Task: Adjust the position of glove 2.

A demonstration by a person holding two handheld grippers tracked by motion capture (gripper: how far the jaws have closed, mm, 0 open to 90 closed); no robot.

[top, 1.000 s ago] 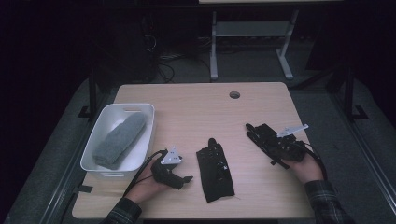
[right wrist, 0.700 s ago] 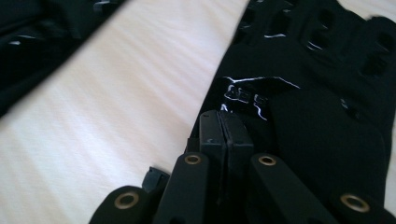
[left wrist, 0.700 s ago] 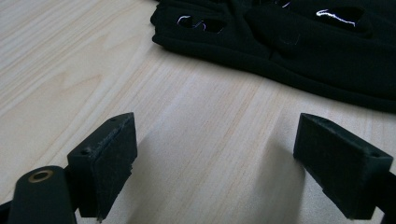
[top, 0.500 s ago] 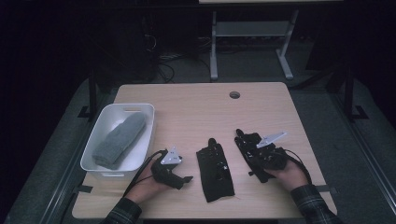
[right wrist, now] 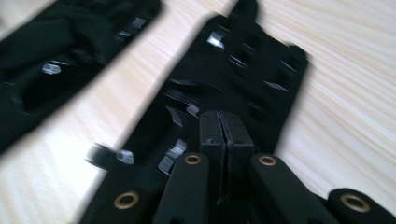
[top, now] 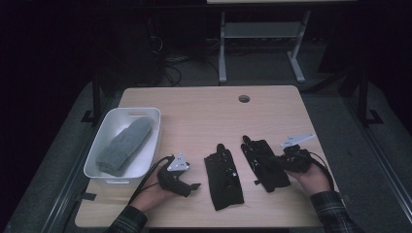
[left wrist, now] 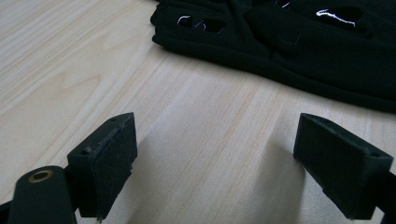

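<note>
we hold the right gripper [top: 272, 167] with its jaws pressed together on the right black glove [top: 265, 162], which lies on the wooden table [top: 204, 111] just beside the left black glove [top: 223, 174]. our left gripper [top: 192, 187] rests near that glove, jaws apart over bare wood. a grey mitten [top: 124, 145] lies in the white bin [top: 97, 155].

The right tool [top: 272, 162] has carried its black glove [top: 265, 165] leftward across the bench [top: 204, 111], ending just beside the other black glove [top: 223, 174].
</note>
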